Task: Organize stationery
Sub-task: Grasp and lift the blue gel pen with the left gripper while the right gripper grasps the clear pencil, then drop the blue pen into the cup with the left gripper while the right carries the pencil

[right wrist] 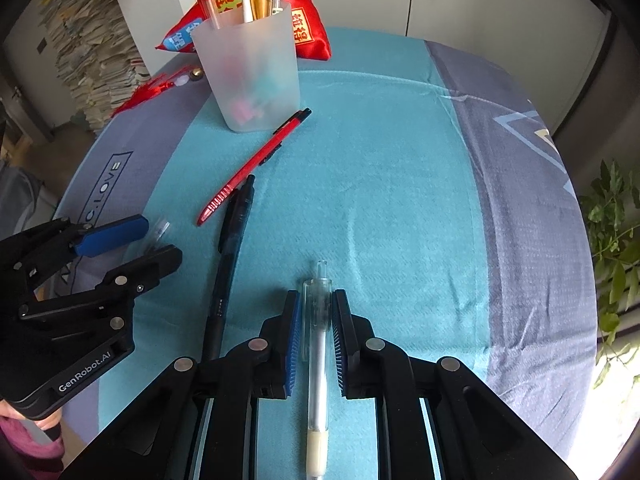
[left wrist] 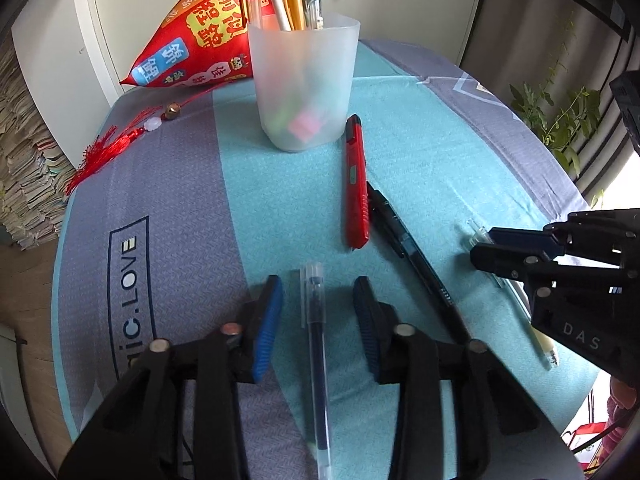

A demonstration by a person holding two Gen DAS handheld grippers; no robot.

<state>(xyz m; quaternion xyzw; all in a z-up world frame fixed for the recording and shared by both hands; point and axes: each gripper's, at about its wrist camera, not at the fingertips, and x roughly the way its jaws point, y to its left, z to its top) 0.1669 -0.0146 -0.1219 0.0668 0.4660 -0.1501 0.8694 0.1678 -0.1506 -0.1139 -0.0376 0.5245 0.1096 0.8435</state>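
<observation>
- your left gripper point(left wrist: 318, 312) sits nearest the lens, jaws parted with a clear-capped blue pen point(left wrist: 314, 320) lying between them; the pads stand off both sides of it, so nothing is gripped yet.
- your right gripper point(right wrist: 316, 336) is closed on a clear pen with a cream grip point(right wrist: 316, 360), both pads against the barrel.
- each pen's long axis runs straight along its gripper's fingers, pointing toward the frosted pen cup point(left wrist: 304, 84), which stands well ahead at the far side and already holds several pens.
- for the coming move, i judge the left jaws only need to close; no turning of the wrist looks needed.
- between the grippers lie a red utility knife point(left wrist: 357, 184) and a black pen point(left wrist: 412, 252), touching near the knife's middle; your left hand looks nearer both.
- the tablecloth point(left wrist: 420, 128), teal and grey, covers the table.
- behind the cup: a red pouch point(left wrist: 200, 32), white cupboards, a paper stack on the left, a plant on the right.
</observation>
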